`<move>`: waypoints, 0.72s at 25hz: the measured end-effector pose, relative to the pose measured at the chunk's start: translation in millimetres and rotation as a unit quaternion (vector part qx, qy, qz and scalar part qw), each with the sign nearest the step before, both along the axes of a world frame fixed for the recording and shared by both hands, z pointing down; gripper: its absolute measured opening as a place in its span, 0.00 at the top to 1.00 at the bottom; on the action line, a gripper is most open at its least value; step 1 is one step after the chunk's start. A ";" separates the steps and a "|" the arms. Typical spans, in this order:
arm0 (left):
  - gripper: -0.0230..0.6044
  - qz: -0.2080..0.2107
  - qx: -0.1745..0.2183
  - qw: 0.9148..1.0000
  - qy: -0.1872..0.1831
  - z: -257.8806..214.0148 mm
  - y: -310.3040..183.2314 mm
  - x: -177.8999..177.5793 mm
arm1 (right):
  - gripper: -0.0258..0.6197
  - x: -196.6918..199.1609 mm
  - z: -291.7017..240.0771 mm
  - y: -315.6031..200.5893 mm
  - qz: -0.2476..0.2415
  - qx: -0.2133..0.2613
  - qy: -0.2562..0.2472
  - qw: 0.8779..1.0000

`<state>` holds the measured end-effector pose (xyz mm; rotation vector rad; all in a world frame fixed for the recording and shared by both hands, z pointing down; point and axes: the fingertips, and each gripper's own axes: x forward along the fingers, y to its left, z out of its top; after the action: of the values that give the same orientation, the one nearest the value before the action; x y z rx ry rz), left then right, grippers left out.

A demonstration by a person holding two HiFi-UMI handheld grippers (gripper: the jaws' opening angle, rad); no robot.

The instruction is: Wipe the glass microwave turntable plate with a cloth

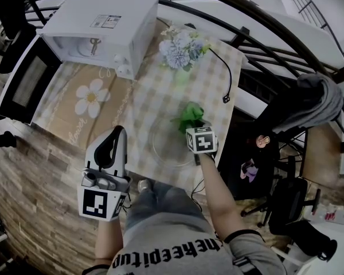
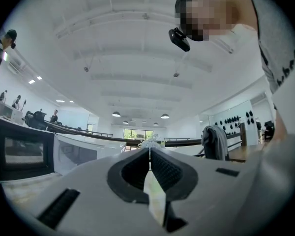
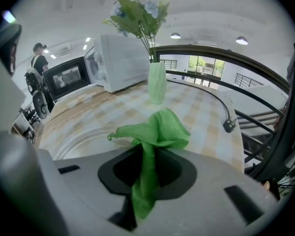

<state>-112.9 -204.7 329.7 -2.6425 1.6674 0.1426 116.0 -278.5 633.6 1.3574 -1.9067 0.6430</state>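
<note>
Head view: the right gripper (image 1: 198, 132), fingers clamped on a bunched green cloth (image 1: 190, 117), hangs over the upper right rim of the glass plate (image 1: 163, 149), which lies flat on the counter (image 1: 143, 102) at lower middle. The left gripper (image 1: 118, 132), fingers closed and empty, sits lower left, off the plate. Good wiping likely needs the cloth pressed flat and swept in arcs. Counter edges run close below and right; open room lies upper left, short of the flower vase (image 1: 180, 49).

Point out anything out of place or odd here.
The microwave has its door hanging wide open, and the glass plate sits out on the table. A black cord lies loose there, its plug connected to nothing.
</note>
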 end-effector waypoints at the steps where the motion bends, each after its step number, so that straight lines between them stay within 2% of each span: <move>1: 0.95 0.000 0.000 1.000 0.000 0.0 -0.1 -0.1 | 0.87 3.1 -0.1 -0.2 0.004 0.000 -0.001 1.000; 6: 0.95 -0.003 0.001 1.000 0.003 0.8 1.1 -1.2 | 0.87 -12.7 -9.4 9.5 -0.011 0.006 -0.006 1.000; 10: 0.95 -0.010 -0.002 1.000 0.005 2.8 -1.2 -6.0 | 0.86 -69.5 -26.7 29.2 -0.062 0.016 -0.060 0.996; 14: 0.95 -0.014 -0.001 1.000 0.006 1.7 -3.5 -8.5 | 0.87 -132.2 -34.9 56.2 -0.131 0.009 -0.086 0.988; 18: 0.95 -0.019 -0.002 1.000 0.006 2.2 -4.7 -11.1 | 0.86 -165.0 -12.7 76.3 -0.187 -0.012 -0.055 0.981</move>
<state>-124.0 -209.4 332.0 -2.6173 1.7215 0.1559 -49.0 -202.1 621.0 0.9255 -2.1601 0.5564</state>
